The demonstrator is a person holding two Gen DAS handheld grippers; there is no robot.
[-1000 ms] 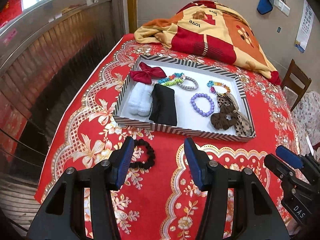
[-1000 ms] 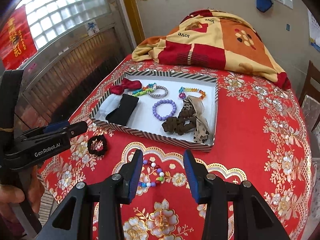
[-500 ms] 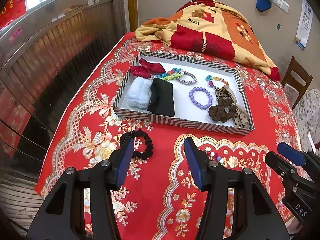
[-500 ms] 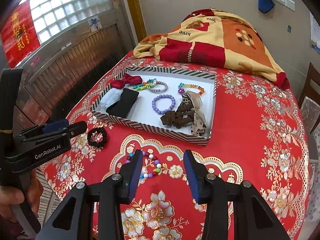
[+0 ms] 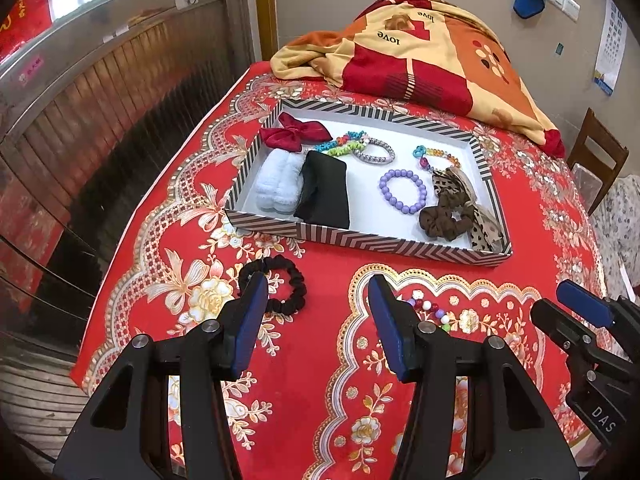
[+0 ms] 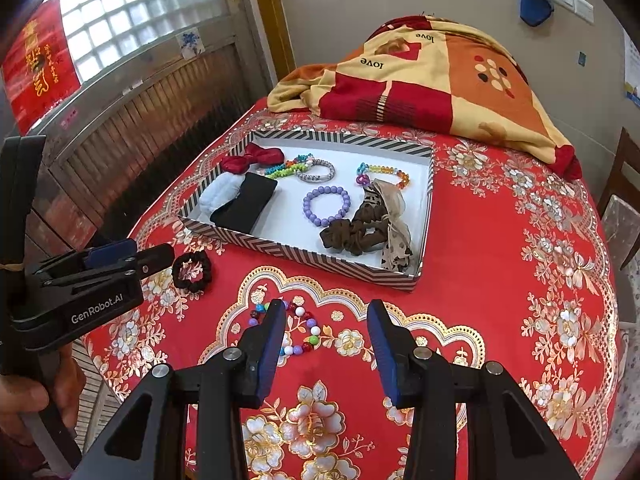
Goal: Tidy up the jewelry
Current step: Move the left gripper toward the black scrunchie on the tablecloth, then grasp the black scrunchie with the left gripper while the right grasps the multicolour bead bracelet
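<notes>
Beside striped tray (image 6: 320, 258): black scrunchie (image 5: 276, 286), multicoloured bead bracelet (image 6: 298, 330); both grippers wide open, empty.

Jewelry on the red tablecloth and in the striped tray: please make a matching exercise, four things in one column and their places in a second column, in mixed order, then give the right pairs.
Things:
1. black scrunchie
2. multicolour bead bracelet
3. purple bead bracelet
4. red bow

Places:
A. far left corner of the striped tray
B. on the tablecloth, by the right tool
C. middle of the tray
D. on the tablecloth, by the left tool

Pairs: 1-D, 2-B, 3-C, 4-A
</notes>
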